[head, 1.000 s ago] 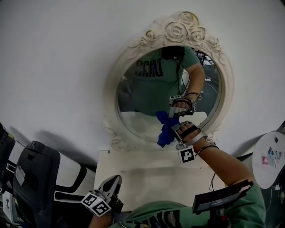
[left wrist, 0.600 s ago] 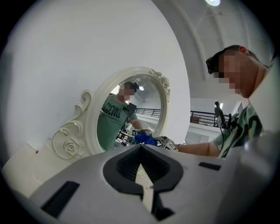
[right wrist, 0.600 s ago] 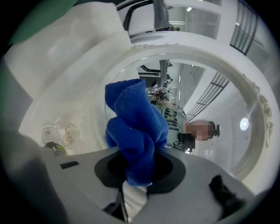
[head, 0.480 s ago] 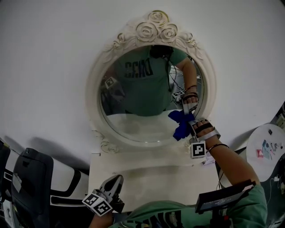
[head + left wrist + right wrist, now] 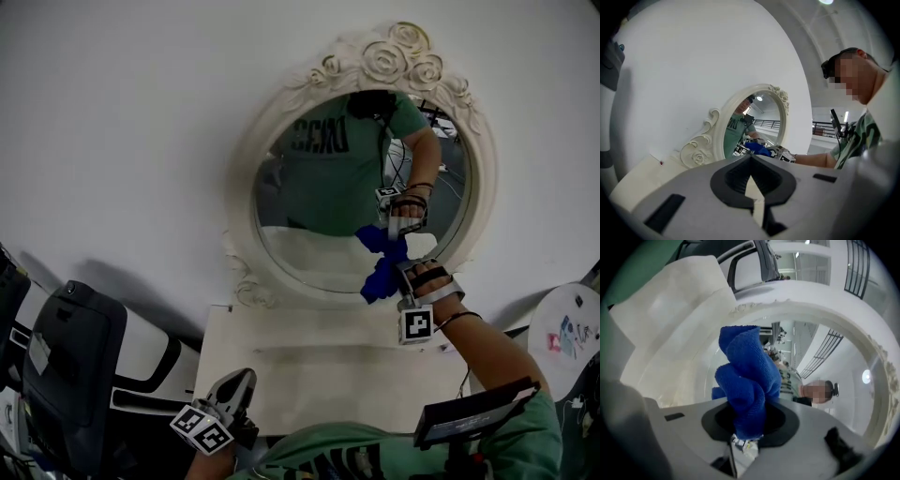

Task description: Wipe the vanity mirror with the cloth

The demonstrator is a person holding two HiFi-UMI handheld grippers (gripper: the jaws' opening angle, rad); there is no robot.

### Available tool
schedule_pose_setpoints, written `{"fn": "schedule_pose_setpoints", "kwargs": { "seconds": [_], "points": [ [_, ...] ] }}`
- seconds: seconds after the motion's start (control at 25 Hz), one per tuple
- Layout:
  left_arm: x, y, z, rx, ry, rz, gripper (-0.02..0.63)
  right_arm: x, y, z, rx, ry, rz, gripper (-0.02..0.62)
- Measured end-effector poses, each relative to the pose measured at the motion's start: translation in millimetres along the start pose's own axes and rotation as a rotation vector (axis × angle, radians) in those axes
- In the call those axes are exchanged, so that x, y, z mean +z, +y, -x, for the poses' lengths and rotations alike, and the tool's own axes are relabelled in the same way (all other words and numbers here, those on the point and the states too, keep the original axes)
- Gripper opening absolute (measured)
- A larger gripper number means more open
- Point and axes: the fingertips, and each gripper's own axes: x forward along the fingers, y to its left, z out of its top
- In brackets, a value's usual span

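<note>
Back left across the ornate white-framed vanity mirror (image 5: 314,230) comes our right gripper (image 5: 400,275), clenching the bunched blue cloth (image 5: 378,279); slippage could let bare jaws scratch glass.

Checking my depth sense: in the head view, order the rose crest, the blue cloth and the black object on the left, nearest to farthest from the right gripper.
1. Cloth, held in the right gripper.
2. Rose crest, above.
3. Black object, far left.

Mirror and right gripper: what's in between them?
The blue cloth, clamped in the right gripper's jaws and meeting the mirror glass. Head view and right gripper view both show it.
</note>
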Motion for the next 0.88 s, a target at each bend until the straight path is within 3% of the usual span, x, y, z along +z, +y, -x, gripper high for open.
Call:
{"fn": "schedule_pose_setpoints", "kwargs": {
  "seconds": [0.2,0.4,0.6,0.76,0.88],
  "points": [
    [11,13,32,0.050,-0.037,-0.001,0.006,147,-18,-20,-0.059,-0.240,0.041,0.091],
    [22,31,73,0.133,-0.082,0.000,0.006,237,-1,-46,0.019,-0.350,0.055,0.091],
    [25,45,105,0.201,-0.105,0.005,0.006,263,-9,-66,-0.046,-0.373,0.059,0.093],
    [25,49,106,0.204,-0.098,0.009,0.006,263,-15,-69,-0.084,-0.374,0.049,0.094],
    [26,43,89,0.168,-0.082,0.000,0.006,242,15,-87,0.003,-0.270,0.151,0.094]
  ]
}}
